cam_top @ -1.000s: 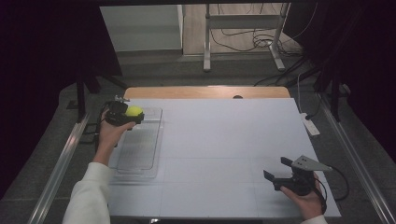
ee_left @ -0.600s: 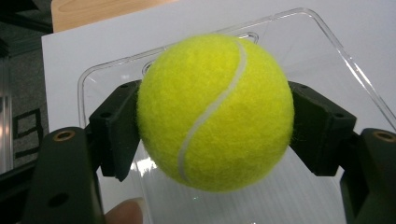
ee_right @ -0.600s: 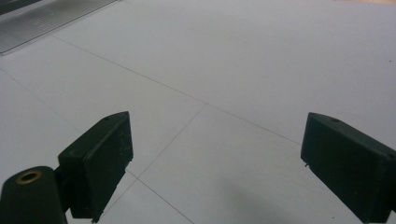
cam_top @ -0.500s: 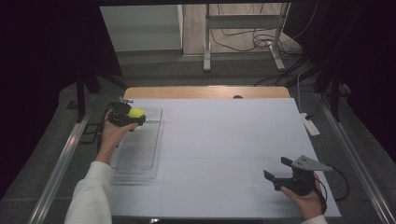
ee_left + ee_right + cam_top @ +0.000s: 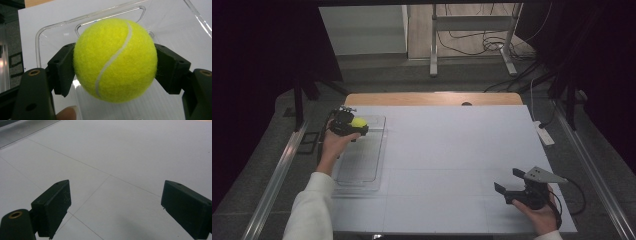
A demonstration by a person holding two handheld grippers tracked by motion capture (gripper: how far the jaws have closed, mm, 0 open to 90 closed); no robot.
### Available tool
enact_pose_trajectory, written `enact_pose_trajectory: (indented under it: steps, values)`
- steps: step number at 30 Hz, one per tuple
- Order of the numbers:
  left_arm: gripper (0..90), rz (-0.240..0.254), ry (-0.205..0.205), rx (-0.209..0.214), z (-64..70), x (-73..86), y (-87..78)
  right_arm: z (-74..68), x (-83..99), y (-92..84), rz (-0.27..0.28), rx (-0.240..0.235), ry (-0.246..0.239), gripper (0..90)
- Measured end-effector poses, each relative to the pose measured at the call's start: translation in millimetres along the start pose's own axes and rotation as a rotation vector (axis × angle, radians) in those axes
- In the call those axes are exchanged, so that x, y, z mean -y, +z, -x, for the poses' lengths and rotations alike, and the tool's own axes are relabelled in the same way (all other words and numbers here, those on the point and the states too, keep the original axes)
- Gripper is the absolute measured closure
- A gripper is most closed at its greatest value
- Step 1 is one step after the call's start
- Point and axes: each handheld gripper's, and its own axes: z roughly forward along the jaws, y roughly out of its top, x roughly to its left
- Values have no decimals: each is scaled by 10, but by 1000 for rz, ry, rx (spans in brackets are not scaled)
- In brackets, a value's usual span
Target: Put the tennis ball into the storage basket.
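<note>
A: Item one: tennis ball (image 5: 115, 60), yellow felt, white seam. Location?

B: Clamped in the left gripper (image 5: 348, 125), above the far end of the clear plastic tray (image 5: 362, 165) at the table's (image 5: 452, 150) left side. Both black pads (image 5: 62, 72) press on its widest part, one on each side.

A: Handling notes?

B: Judged light, springy, and fuzzy enough not to slip. It should squash a little under pressure, so a hold across the middle, as now, looks soundest; off-centre it would likely squirt out. Not fragile, but it will roll or bounce if let go from height.

A: Item two: right gripper (image 5: 521, 192)?

B: Near the table's right front corner, jaws spread wide, nothing between them, only bare white surface ahead.

A: Tray contents?

B: None visible.
</note>
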Motion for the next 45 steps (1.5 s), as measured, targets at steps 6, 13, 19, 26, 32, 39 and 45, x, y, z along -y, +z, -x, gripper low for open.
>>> enact_pose_trajectory:
  steps: [6,13,19,26,32,39,45]
  values:
    - [266,-24,9,-13,5,0,53,6,0,-9,6,2,-1,94]
    - [265,-49,14,-10,28,0,110,0,1,-4,1,-1,0,94]
    - [265,-64,20,-14,31,1,149,5,4,-2,1,1,2,94]
    - [264,-88,20,-14,34,10,198,6,8,-1,0,1,2,94]
    - [264,-98,30,-27,54,-1,232,6,10,-7,0,4,6,94]
    - [264,-110,26,-40,58,0,259,3,10,-6,0,5,3,94]
    - [263,-135,35,-64,73,0,295,4,11,-7,-1,5,4,94]
